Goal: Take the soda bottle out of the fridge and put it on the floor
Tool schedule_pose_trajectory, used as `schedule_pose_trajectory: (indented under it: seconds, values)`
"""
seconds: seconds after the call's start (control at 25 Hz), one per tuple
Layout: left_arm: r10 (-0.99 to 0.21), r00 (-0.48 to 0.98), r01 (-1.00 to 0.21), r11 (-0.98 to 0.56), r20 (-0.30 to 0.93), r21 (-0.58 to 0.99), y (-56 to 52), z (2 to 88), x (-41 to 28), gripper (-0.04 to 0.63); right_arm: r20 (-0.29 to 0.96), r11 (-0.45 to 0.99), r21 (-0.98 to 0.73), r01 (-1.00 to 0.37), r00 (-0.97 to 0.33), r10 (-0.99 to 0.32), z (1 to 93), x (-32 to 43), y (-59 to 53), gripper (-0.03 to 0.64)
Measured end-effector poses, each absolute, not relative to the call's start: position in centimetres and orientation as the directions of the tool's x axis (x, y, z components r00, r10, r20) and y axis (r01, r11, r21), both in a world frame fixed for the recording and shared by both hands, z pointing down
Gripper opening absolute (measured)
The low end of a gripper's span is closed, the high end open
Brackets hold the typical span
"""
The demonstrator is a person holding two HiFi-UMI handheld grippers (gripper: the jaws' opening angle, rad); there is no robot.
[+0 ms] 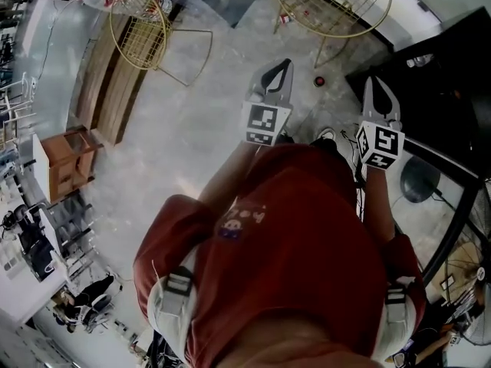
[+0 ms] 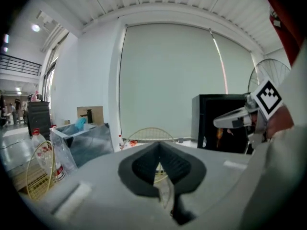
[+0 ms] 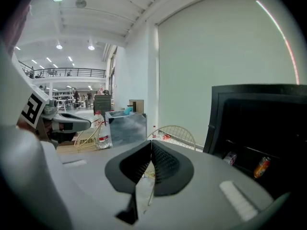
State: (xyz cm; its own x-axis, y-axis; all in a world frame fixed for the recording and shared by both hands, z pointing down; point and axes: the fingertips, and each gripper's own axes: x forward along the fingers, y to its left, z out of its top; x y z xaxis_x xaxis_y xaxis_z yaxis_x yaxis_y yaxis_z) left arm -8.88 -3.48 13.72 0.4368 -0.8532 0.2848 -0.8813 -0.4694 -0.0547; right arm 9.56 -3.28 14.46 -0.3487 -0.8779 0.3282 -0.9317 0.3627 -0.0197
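Fingers (image 2: 141, 164) of the left gripper (image 2: 159, 145) pressed together at the tips, pinching nothing. Likewise on the right gripper (image 3: 151, 145): dark ribbed fingers (image 3: 168, 164) closed tip to tip, empty. In the head view, both grippers side by side and well apart, aimed forward and slightly down, each backed by a cube with black-and-white square markers.

On the pale polished floor (image 1: 192, 129) ahead, between the two sets of fingertips and apart from both, a small dark round thing with a red top: seemingly the soda bottle (image 1: 319, 81) seen from above, too small to confirm.

To the right, a tall black fridge (image 3: 259, 123), with a small orange drink container (image 3: 262, 166) on a shelf inside. Farther ahead, a round gold wire table (image 1: 334, 2); to the left, a gold wire chair (image 1: 142, 29). Nearest the camera, the person's red shirt (image 1: 291, 236).
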Motion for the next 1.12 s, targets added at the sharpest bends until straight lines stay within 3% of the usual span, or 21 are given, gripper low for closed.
schedule_pose_trajectory:
  seconds: [0.28, 0.52, 1.12]
  values:
    - [-0.852, 0.456, -0.866, -0.491, 0.257, -0.091, -5.7, 10.4, -9.7, -0.002, 0.255, 0.357, -0.076, -0.931, -0.364, -0.896, 9.8, 9.8, -5.4, 0.002]
    - [-0.875, 0.435, -0.881, -0.462, 0.215, -0.100, -5.7, 7.4, -10.6, -0.002, 0.196, 0.378, 0.024, -0.925, -0.367, -0.909, 6.7, 9.5, -5.8, 0.002]
    - [-0.885, 0.414, -0.889, -0.443, 0.210, -0.112, -5.2, 6.7, -10.7, -0.002, 0.195, 0.382, -0.001, -0.924, -0.375, -0.906, 7.2, 9.8, -5.5, 0.002]
